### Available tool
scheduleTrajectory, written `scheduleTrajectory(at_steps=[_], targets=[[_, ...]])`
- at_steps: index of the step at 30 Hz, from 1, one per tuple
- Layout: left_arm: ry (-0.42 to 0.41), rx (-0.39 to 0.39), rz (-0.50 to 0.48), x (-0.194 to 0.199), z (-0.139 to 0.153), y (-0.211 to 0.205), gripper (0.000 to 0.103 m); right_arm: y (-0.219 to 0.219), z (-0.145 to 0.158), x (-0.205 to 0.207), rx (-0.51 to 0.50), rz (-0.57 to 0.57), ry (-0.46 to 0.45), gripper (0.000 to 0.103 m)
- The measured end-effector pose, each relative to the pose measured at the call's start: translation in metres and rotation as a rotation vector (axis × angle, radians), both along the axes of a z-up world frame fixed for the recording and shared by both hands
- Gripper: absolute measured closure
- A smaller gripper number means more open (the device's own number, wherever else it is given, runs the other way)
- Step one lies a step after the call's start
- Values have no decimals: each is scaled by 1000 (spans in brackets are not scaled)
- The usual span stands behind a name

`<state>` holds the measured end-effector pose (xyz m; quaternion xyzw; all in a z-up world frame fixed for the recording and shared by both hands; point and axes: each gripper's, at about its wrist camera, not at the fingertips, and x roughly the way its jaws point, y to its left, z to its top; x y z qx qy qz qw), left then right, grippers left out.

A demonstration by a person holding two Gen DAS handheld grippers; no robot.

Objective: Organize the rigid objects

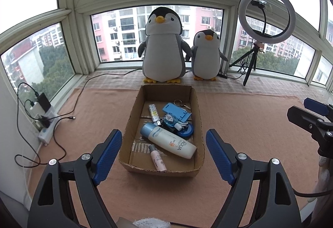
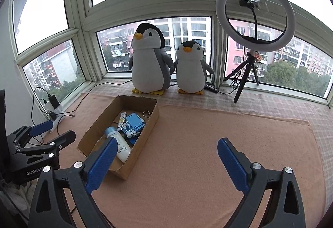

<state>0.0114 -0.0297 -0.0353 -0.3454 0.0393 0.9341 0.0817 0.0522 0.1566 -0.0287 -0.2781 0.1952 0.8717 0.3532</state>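
An open cardboard box (image 1: 133, 124) (image 2: 143, 138) rests on the pink mat. Inside lie a white AQUA bottle with a blue cap (image 1: 168, 140) (image 2: 119, 144), a small pink tube (image 1: 158, 160), a blue phone stand (image 1: 175, 111) (image 2: 134, 121), a patterned white stick (image 1: 153, 112), a key ring (image 1: 179, 102) and a blue round item with a white cable (image 1: 183, 127). My left gripper (image 1: 164, 140) hangs open in front of the box, nothing between its fingers. My right gripper (image 2: 166, 149) is open and empty, to the right of the box.
Two plush penguins (image 1: 163, 45) (image 1: 206, 55) stand behind the box at the window. A ring light on a tripod (image 1: 266, 16) is at the back right. A power strip with chargers and cables (image 1: 44, 122) lies at the left wall. The pink mat (image 2: 208, 144) stretches right.
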Motion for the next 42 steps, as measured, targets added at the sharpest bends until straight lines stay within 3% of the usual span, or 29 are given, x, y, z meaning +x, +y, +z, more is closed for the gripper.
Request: scheduleTrajectory(at_steps=[42], targets=[[-15, 7, 4, -3, -1, 2, 20, 4, -10, -2, -25, 4, -5, 8]])
